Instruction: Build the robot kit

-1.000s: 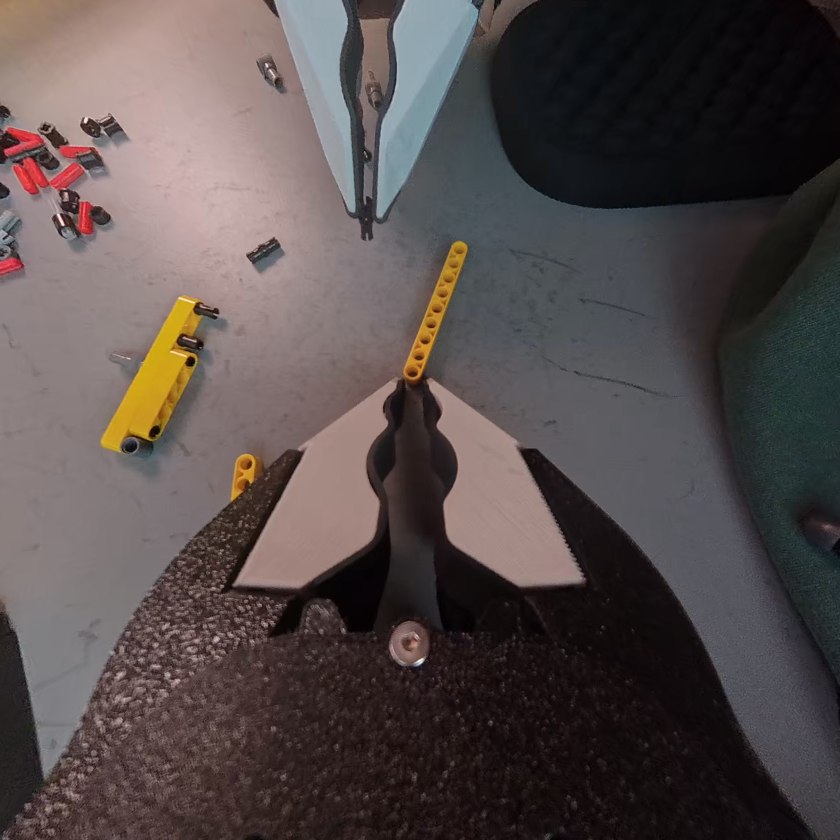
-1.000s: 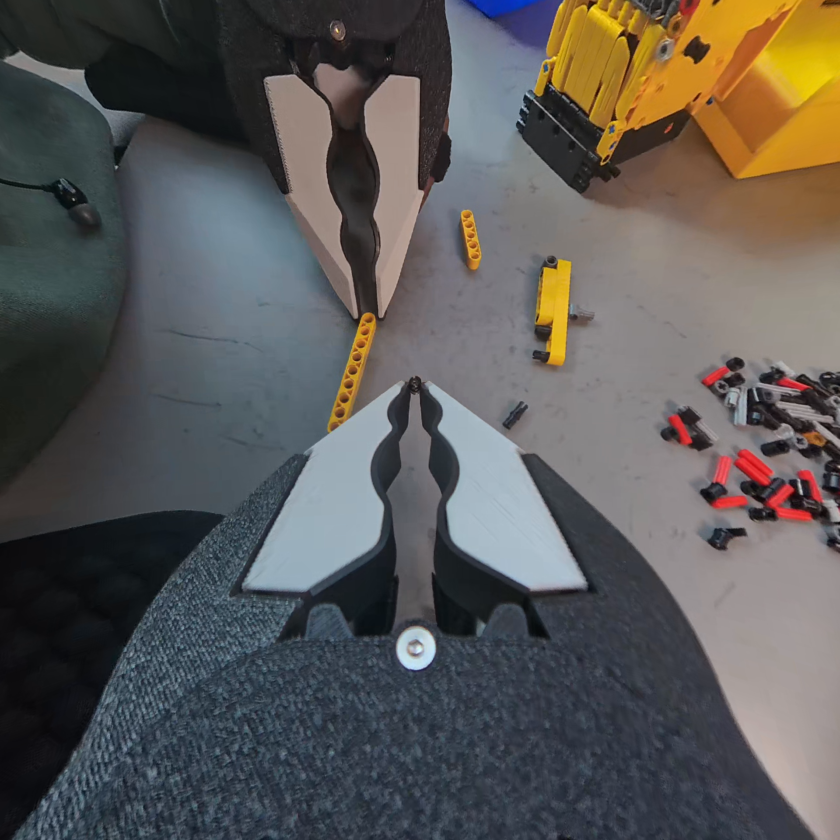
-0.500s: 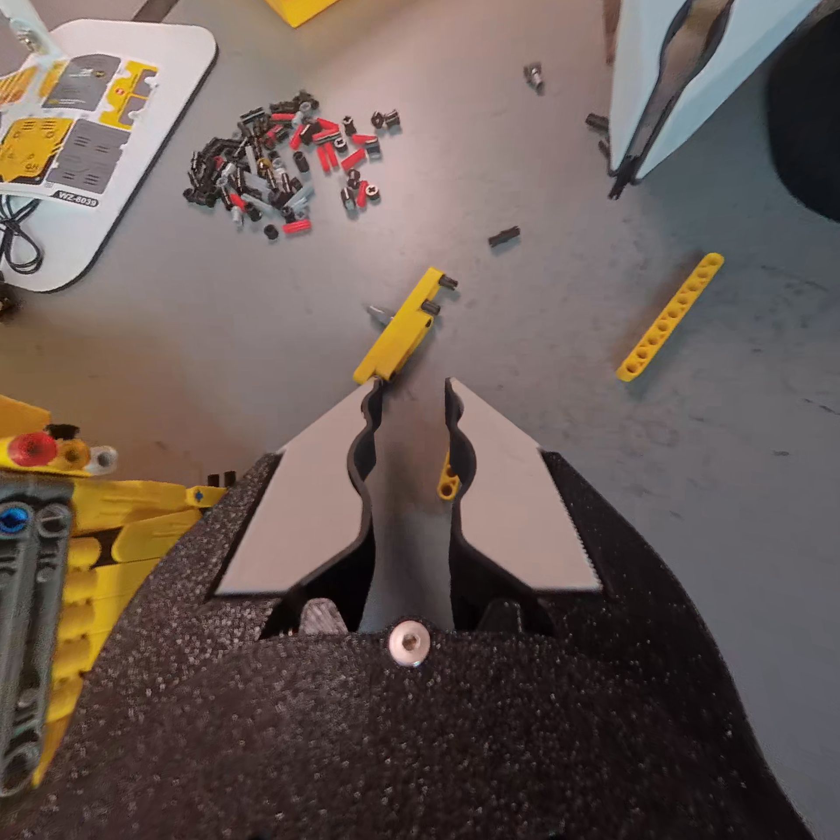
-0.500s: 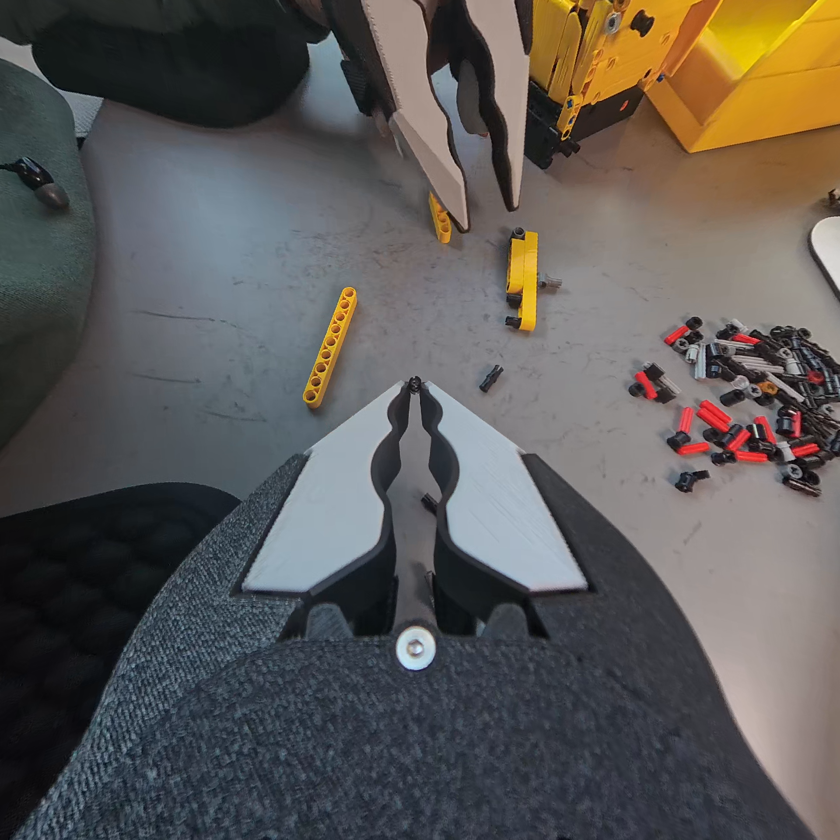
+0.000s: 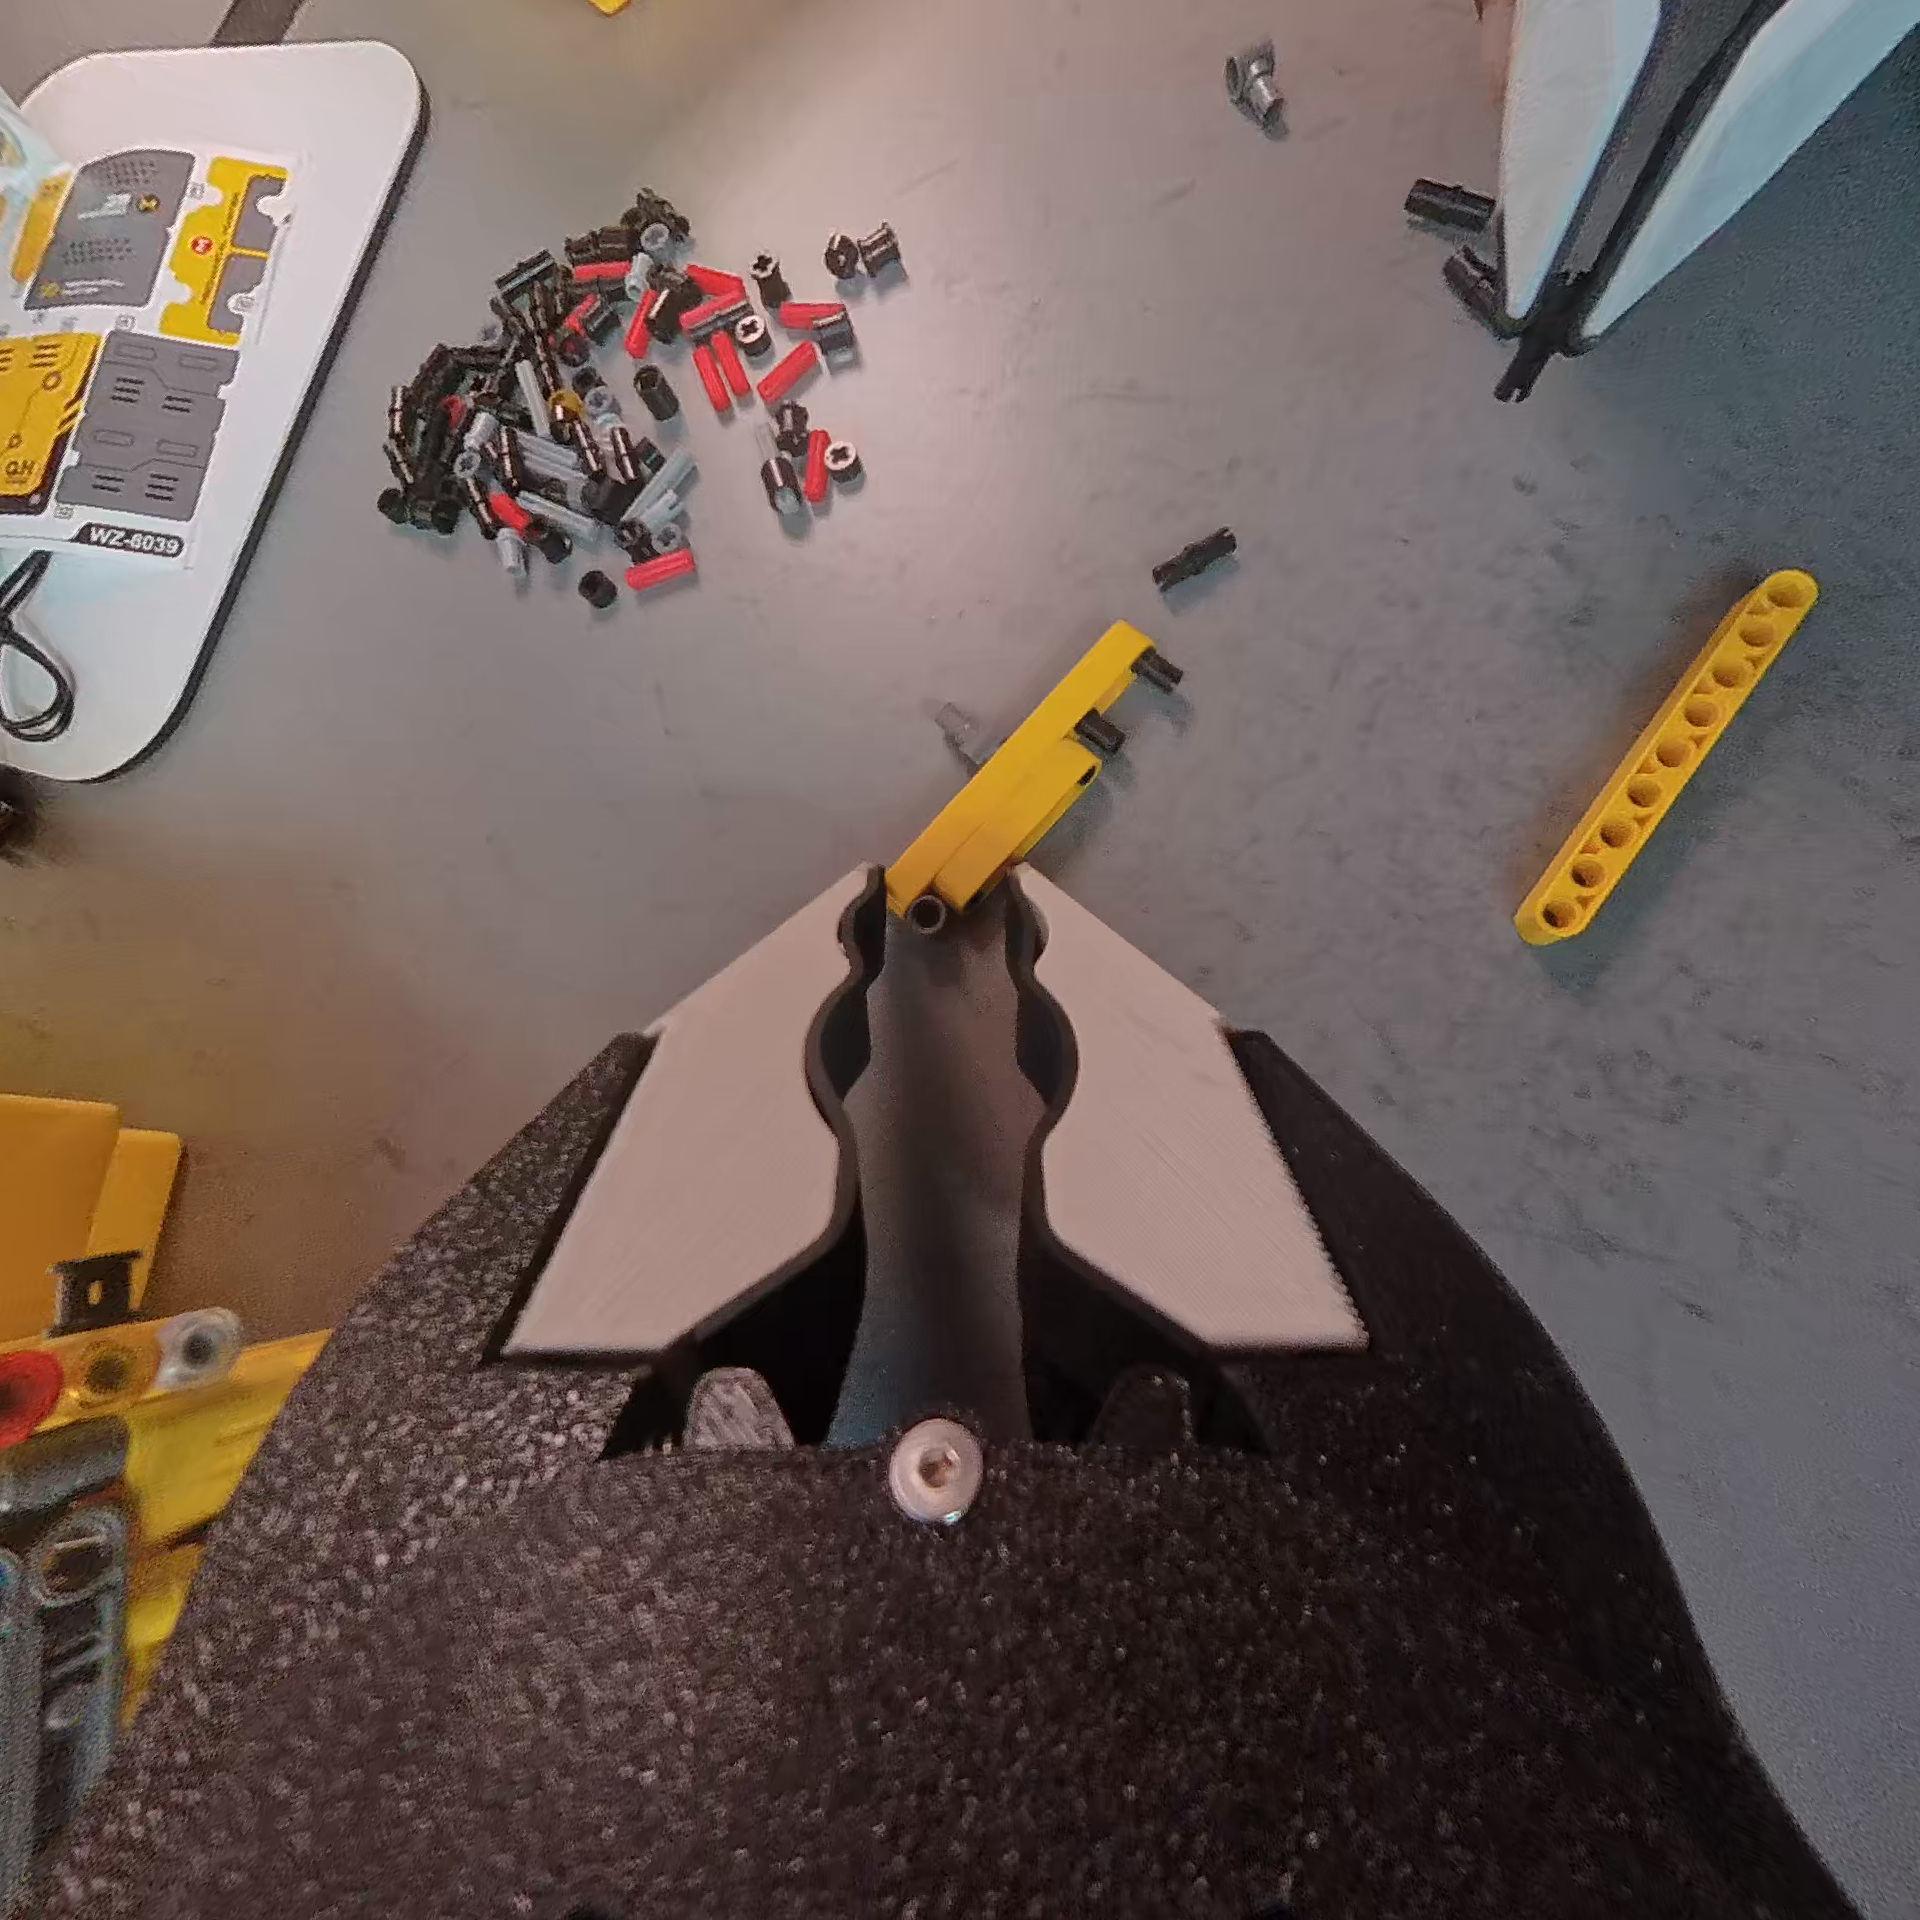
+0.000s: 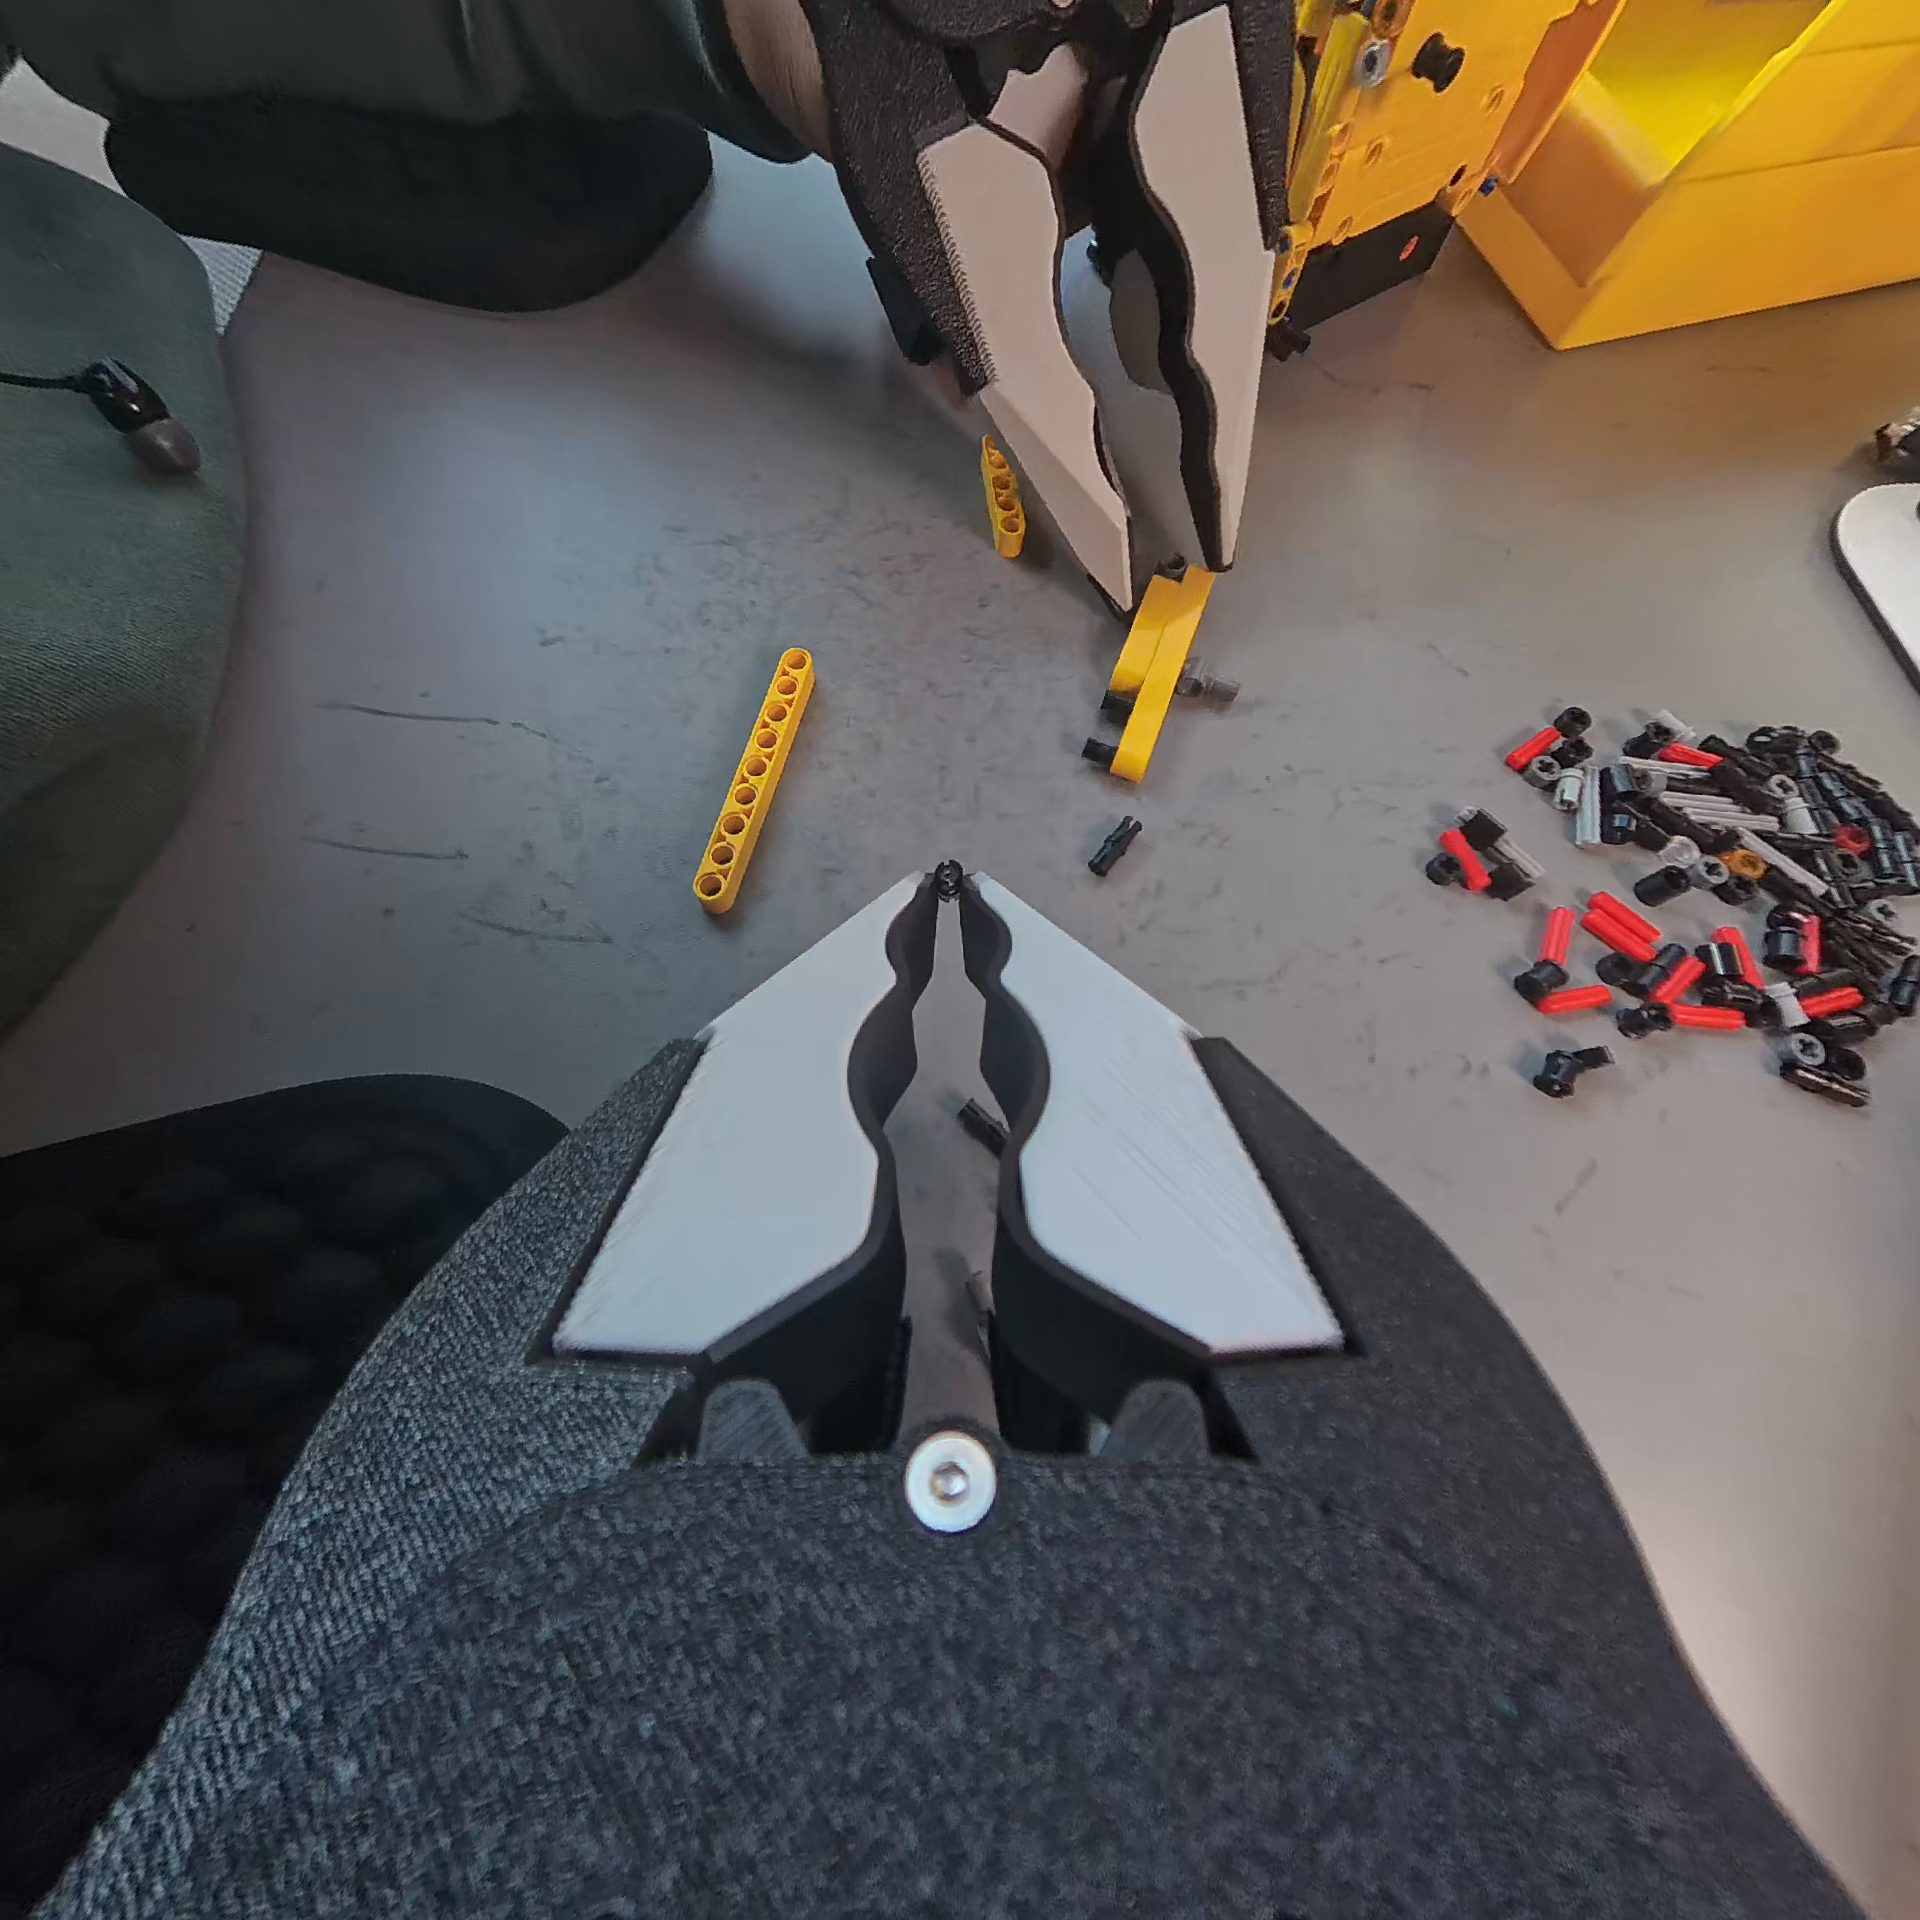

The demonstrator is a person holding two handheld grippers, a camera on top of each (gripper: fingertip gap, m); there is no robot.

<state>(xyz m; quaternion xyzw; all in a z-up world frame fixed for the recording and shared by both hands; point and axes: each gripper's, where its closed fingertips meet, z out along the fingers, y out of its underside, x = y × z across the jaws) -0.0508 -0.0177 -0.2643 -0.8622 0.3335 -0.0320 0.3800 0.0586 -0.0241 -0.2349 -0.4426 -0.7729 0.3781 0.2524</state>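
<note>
My left gripper [image 5: 943, 883] is open, with its two fingertips on either side of the near end of a yellow block assembly [image 5: 1023, 779] with black pins that lies on the grey table. In the right wrist view the same gripper [image 6: 1169, 582] comes down from the top onto that assembly [image 6: 1153, 675]. My right gripper [image 6: 948, 883] is shut on a small black pin [image 6: 948, 879] and held above the table. It shows at the top right of the left wrist view [image 5: 1522, 364]. A long yellow beam [image 6: 756, 779] lies to the left of it.
A pile of red, black and grey pins [image 6: 1714, 883] lies to the right. A loose black pin [image 6: 1115, 844] and a short yellow beam [image 6: 1003, 499] lie near the assembly. A yellow model [image 6: 1371, 156], a yellow box [image 6: 1714, 187], a white board [image 5: 260, 436] and cushions [image 6: 94, 623] ring the table.
My left gripper let go of the long yellow beam, opened, and moved over to the yellow block assembly, now straddling its end. My right gripper stays shut on the black pin.
</note>
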